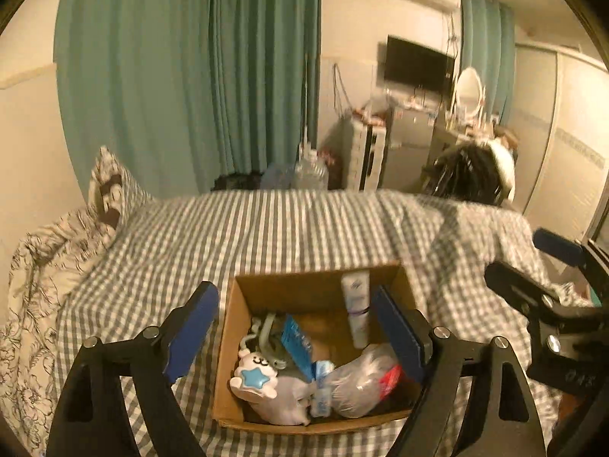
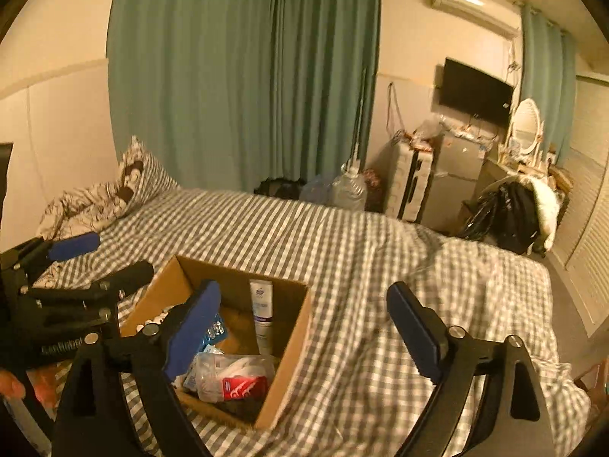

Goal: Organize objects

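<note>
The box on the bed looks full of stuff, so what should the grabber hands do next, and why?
Probably lower the left gripper into the cardboard box toward the white tube. Both grippers are open and empty, the left one is over the box, and the tube stands clear of the pile. The right gripper is off to the side.

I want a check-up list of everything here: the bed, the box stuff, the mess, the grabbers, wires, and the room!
Surface: bed with grey checked cover, rumpled at the pillow end.
Job's things: open cardboard box on the bed, holding a white tube, star toy, clear bag and blue packet.
Clutter: nothing seen loose on the cover.
Grippers: left hand-held gripper open over the box; right hand-held gripper open, empty.
Cables: wires on the wall.
Surroundings: green curtain, TV, water jug.
</note>
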The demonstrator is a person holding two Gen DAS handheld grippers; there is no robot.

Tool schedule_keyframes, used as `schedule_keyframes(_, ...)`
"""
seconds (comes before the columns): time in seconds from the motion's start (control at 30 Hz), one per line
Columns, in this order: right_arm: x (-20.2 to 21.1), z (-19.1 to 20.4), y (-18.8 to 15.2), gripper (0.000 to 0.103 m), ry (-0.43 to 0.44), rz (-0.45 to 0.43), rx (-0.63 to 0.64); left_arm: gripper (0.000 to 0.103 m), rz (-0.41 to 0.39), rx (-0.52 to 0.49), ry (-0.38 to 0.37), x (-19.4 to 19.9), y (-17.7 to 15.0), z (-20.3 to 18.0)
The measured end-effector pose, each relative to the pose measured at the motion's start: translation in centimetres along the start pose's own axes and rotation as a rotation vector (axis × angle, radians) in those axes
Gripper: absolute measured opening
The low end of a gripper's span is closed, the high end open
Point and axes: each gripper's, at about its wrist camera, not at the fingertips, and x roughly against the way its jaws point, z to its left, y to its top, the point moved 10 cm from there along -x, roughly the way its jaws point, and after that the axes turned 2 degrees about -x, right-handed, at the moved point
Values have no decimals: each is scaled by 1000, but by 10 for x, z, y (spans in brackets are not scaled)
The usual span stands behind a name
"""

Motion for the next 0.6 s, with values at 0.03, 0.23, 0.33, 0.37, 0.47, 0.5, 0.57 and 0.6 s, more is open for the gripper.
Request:
schedule_keyframes(0.03,9,-2,2,92,-6,-12,0,93,-15,2,1,7,4,-1)
schedule_keyframes(0.23,83,-19,24,97,-58,-113,-5,101,-134,5,-17,70,27,-14)
schedule_keyframes(0.33,118,-24,33,103,-71,-166,-23,103,-200,-2,-9,105,35,-16)
schedule_keyframes(0.37,129,-25,35,103,-73,-182,-29,103,-218,-6,-5,116,36,-17)
schedule_keyframes(0.47,156,-26,36,103,-76,-217,-42,103,-266,-17,11,145,37,-15)
schedule_keyframes(0.5,162,-25,35,103,-76,-224,-45,103,-286,-20,22,156,37,-13)
schedule_keyframes(0.57,175,-23,31,103,-72,-237,-58,103,-316,-24,40,170,34,-9)
schedule_keyframes(0.6,180,-21,28,103,-64,-241,-69,103,-332,-29,51,177,32,-7)
